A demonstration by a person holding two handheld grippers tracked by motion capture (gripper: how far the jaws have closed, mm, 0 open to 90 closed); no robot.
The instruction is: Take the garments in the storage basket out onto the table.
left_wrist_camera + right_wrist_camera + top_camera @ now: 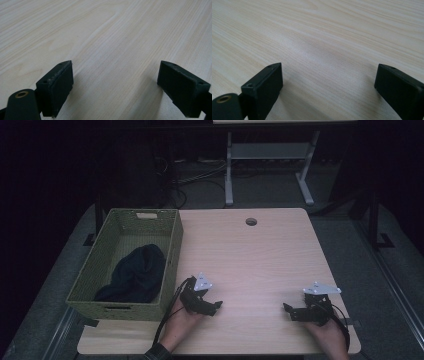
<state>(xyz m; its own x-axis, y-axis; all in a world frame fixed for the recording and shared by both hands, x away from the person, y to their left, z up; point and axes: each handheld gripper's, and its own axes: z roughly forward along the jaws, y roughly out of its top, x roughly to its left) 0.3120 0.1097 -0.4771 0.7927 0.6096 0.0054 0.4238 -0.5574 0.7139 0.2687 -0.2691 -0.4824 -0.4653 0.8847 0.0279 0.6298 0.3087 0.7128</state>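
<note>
**Table, basket and two hand-held grippers: dark garment lying in basket, both grippers idle and empty**

Left gripper point(216, 306): held low over the near part of the table point(250, 260), just beside the basket's right wall; jaws spread wide, nothing between them; in the left gripper view, black pads point(60, 87) apart over bare wood grain.

Right gripper point(287, 309): held low near the table's near right corner, well apart from the left; jaws likewise spread, empty; in the right gripper view, pads point(265, 87) set wide over bare wood.

Basket point(172, 255): green woven, rectangular, handle cut-outs at both ends; standing at the table's left edge, long side running away from the person.

Dark garment point(135, 275): crumpled navy or black cloth, bunched in the near half of the basket; wholly inside the walls, nothing draped over the rim; kind of garment too dark to tell.

Cable hole point(251, 221): round, in the far middle of the tabletop.

Background: dim room; legs of a second desk and loose cables on the floor beyond.

State of work, by judgement: cloth in the basket, no loose item on the tabletop, neither gripper holding or touching anything; reads either as packing finished or as removal of the garment not yet begun; no telling which from the layout alone; if removal, all steps left, starting with a reach by the left gripper over the basket wall.
</note>
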